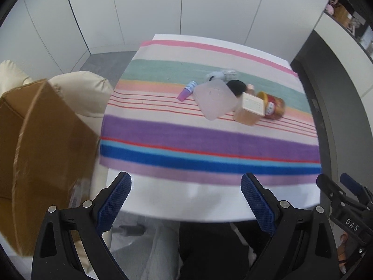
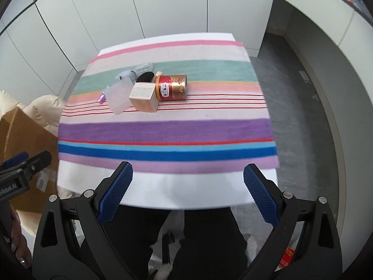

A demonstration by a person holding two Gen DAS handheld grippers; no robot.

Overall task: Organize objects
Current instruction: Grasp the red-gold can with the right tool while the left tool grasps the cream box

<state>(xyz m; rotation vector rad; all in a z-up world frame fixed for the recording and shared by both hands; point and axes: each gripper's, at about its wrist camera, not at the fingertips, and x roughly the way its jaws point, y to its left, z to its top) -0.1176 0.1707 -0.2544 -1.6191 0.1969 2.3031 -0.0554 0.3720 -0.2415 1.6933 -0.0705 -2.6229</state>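
Right gripper (image 2: 187,179) spread wide over striped cloth's (image 2: 163,130) near edge; red-gold can (image 2: 172,87) lying sideways, touching beige box (image 2: 143,98); cardboard box (image 2: 21,140) at left

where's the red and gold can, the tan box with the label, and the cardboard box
red and gold can (image 2: 172,87), right wrist view, on its side wall.
tan box (image 2: 143,100), right wrist view, near the edge below its white label.
cardboard box (image 1: 39,149), left wrist view, on its brown side panel.
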